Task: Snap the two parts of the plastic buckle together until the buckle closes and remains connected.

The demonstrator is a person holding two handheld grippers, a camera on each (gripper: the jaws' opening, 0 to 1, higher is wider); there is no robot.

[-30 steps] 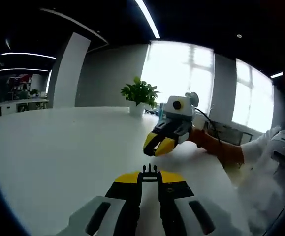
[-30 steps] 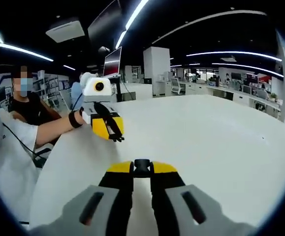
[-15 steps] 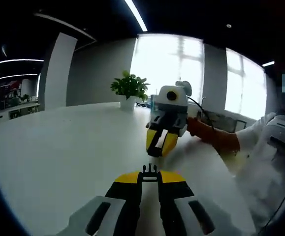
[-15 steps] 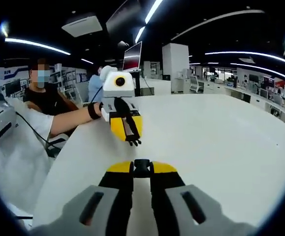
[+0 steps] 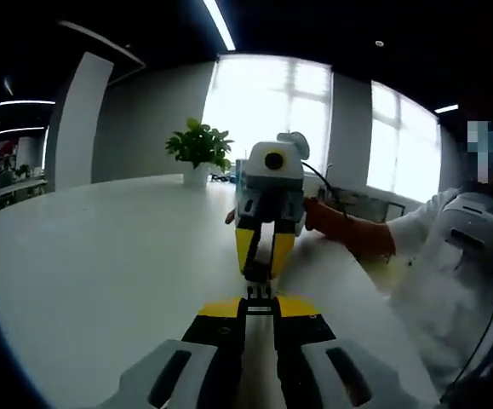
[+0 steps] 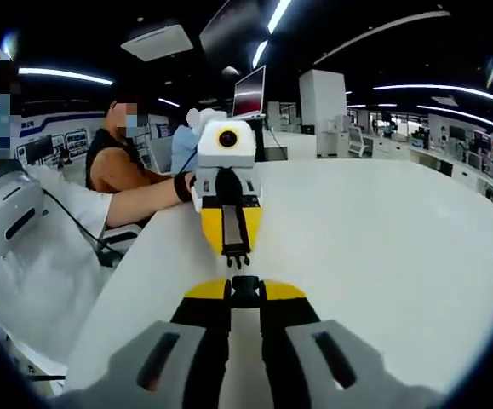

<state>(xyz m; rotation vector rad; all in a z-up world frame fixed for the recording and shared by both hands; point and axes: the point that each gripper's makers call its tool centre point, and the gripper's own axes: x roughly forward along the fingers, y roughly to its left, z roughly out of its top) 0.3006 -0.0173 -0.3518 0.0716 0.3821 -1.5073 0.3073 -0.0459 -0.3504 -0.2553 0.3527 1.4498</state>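
While the two buckle halves are lined up nose to nose but not yet joined, the closing push is left to do; pick-up and alignment look done.

Left gripper view: left gripper, jaws pressed together on the pronged buckle half, whose black tips stick out past the yellow pads. Facing it, the right gripper comes in from above centre, its yellow jaws pinching a dark piece, the socket buckle half. The two parts sit just apart; whether they touch cannot be told. Both are held above the table, over its middle stretch, nearer the person's edge. A sleeve enters from the right.

Right gripper view: right gripper clamped on the socket buckle half. Left gripper points back at it, prongs hanging from its tips, a narrow gap showing.

Surface and room: broad white table, plain. Potted plant at its far edge, bright windows behind. Open office, ceiling strip lights, monitor, a seated person at the table's side.
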